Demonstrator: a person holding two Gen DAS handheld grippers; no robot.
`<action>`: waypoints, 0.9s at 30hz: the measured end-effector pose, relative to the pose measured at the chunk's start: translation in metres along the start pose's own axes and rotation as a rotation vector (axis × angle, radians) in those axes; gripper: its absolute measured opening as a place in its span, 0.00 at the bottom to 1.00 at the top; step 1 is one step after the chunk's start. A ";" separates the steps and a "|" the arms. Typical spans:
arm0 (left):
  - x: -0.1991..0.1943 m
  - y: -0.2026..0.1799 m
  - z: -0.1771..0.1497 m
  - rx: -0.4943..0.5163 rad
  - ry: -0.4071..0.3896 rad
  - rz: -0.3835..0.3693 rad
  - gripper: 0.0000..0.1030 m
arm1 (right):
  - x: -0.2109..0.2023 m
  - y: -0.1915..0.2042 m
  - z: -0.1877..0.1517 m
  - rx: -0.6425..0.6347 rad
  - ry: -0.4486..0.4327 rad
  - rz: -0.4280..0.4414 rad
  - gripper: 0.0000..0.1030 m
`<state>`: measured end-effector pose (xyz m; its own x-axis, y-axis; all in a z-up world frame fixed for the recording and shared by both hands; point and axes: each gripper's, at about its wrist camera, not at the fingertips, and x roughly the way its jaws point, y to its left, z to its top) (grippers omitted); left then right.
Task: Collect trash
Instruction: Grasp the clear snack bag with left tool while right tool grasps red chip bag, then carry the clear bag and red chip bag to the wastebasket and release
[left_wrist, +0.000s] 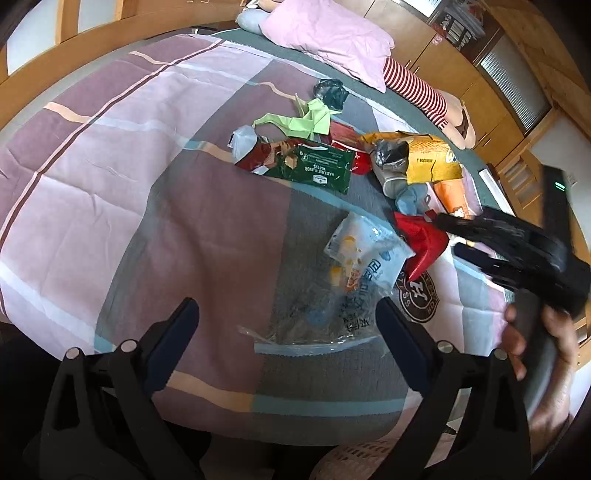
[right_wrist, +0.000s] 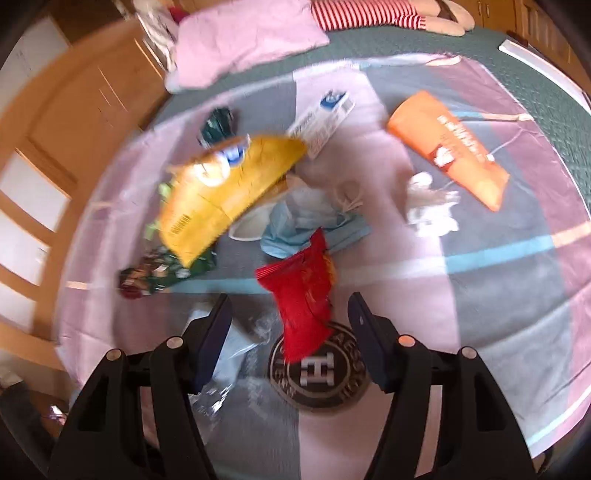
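While both grippers gape, red wrapper (right_wrist: 306, 295) lies untouched.

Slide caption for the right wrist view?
Open right tongs above a red snack bag among wrappers littering a bedspread.

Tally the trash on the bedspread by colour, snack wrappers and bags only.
Yellow crinkled snack bag: 1
Red foil wrapper: 1
Orange flat snack packet: 1
Dark green wafer wrapper: 1
Clear printed plastic bag: 1
Total: 5
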<state>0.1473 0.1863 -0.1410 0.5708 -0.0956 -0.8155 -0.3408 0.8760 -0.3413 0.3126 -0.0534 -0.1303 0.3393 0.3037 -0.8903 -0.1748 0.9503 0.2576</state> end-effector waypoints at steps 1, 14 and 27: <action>0.001 0.001 0.000 0.002 0.000 0.001 0.93 | 0.013 0.004 0.000 0.000 0.024 -0.030 0.62; 0.012 -0.027 -0.002 0.113 0.040 -0.102 0.95 | -0.018 -0.051 -0.023 0.094 0.029 -0.037 0.25; 0.055 -0.066 -0.007 0.235 0.134 -0.135 0.93 | -0.144 -0.092 -0.101 0.166 -0.130 0.067 0.25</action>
<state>0.1961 0.1201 -0.1670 0.4902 -0.2664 -0.8299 -0.0774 0.9351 -0.3459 0.1866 -0.1916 -0.0633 0.4505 0.3628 -0.8157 -0.0499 0.9225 0.3827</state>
